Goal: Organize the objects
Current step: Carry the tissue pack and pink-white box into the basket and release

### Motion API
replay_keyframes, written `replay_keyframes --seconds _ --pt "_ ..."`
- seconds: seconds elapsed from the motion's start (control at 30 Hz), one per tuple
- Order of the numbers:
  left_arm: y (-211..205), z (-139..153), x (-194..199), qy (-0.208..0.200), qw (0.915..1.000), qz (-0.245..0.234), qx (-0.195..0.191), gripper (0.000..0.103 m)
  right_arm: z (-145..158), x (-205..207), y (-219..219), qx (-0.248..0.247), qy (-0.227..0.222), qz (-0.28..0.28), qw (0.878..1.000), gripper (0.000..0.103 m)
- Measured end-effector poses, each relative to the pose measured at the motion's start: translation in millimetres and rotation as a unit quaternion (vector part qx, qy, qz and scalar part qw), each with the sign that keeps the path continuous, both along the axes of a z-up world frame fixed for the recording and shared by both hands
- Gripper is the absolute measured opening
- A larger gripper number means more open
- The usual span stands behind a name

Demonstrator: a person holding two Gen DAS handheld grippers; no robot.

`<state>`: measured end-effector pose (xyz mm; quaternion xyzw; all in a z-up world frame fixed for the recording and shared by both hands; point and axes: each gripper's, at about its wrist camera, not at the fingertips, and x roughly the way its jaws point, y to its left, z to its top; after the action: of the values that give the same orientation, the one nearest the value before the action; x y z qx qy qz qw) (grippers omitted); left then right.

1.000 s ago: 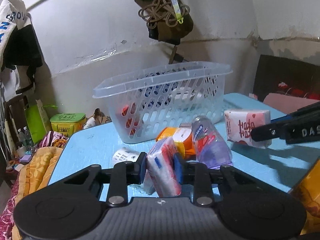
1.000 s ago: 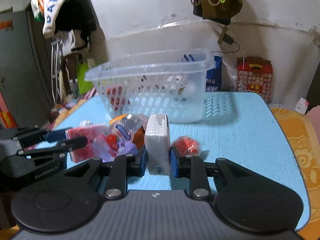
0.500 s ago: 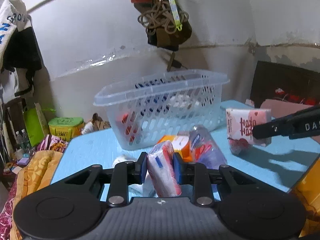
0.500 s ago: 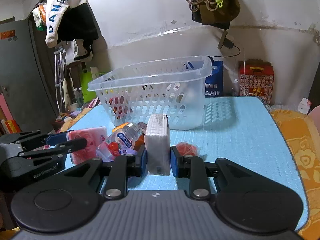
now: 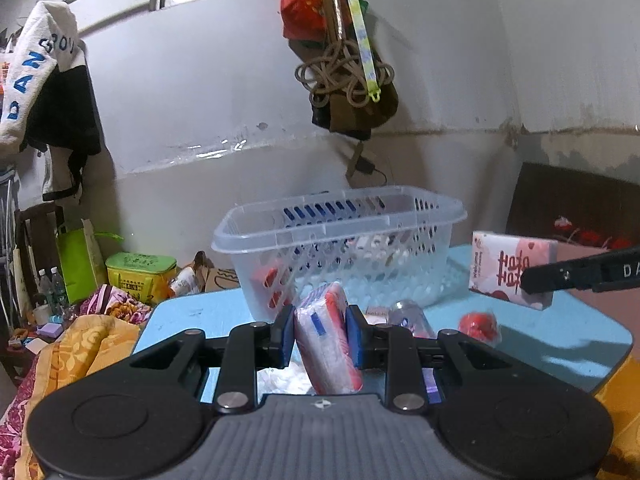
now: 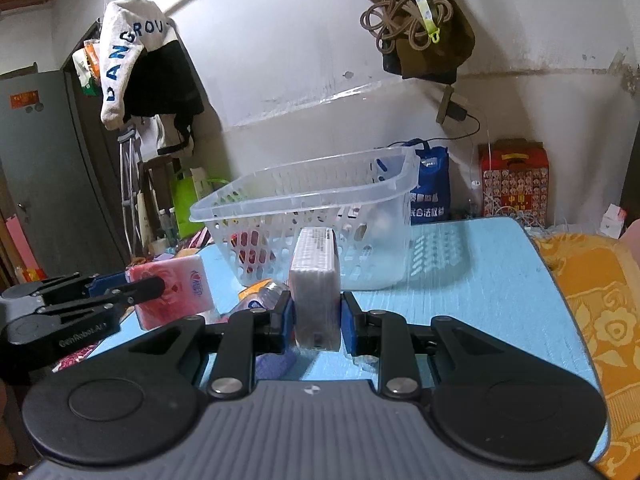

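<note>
My left gripper (image 5: pixel 320 332) is shut on a pink-and-white tissue pack (image 5: pixel 326 344), held tilted above the blue table (image 5: pixel 192 312). My right gripper (image 6: pixel 316 320) is shut on a white tissue pack (image 6: pixel 316 276) standing on edge. A clear plastic basket (image 5: pixel 340 236) with a few items inside sits straight ahead of both, also in the right wrist view (image 6: pixel 304 204). The right-hand pack (image 5: pixel 512 276) and one right finger (image 5: pixel 568 278) show at the right of the left wrist view. The left gripper (image 6: pixel 144 280) with its pink pack (image 6: pixel 176 296) shows at the left of the right wrist view.
On the table before the basket lie a small clear bottle (image 5: pixel 410 318), a red round thing (image 5: pixel 478 326), an orange packet (image 6: pixel 256 294) and crumpled white plastic (image 5: pixel 284 376). Orange bedding (image 6: pixel 600 300) borders the table's right side. Bags hang on the wall (image 5: pixel 348 80).
Both held packs have risen off the table. The left gripper went up most, so the bottle and orange packet now sit lower behind its fingers.
</note>
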<state>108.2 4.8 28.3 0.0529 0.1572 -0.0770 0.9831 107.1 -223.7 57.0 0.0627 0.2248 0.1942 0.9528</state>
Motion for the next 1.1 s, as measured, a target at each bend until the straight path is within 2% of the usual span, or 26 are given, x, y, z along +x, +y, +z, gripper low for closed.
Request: replay_keyframes --seconds 0.43,0.63,0.9,1.1 --pt "17.2 12.3 -8.8 -0.025 0.9990 0.005 -0.037 0.031 9.6 -9.4 -4.5 -0.002 -0.036 0.003 0.999 0.028" --pt "29.8 19.6 -9.4 -0.036 0.9974 0.013 -0.062 0.031 11.9 -9.9 -18.0 0.015 -0.042 -0.002 0.999 0.028" --pt "31.1 24.5 -7.2 -0.041 0.9962 0.007 -0.077 0.031 14.0 -7.3 -21.7 0.019 -0.048 0.003 0.999 0.028" --pt "25.6 39.4 4.3 -0.040 0.9941 -0.008 -0.101 0.031 36.5 6.0 -11.9 0.010 -0.078 0.009 0.997 0.028"
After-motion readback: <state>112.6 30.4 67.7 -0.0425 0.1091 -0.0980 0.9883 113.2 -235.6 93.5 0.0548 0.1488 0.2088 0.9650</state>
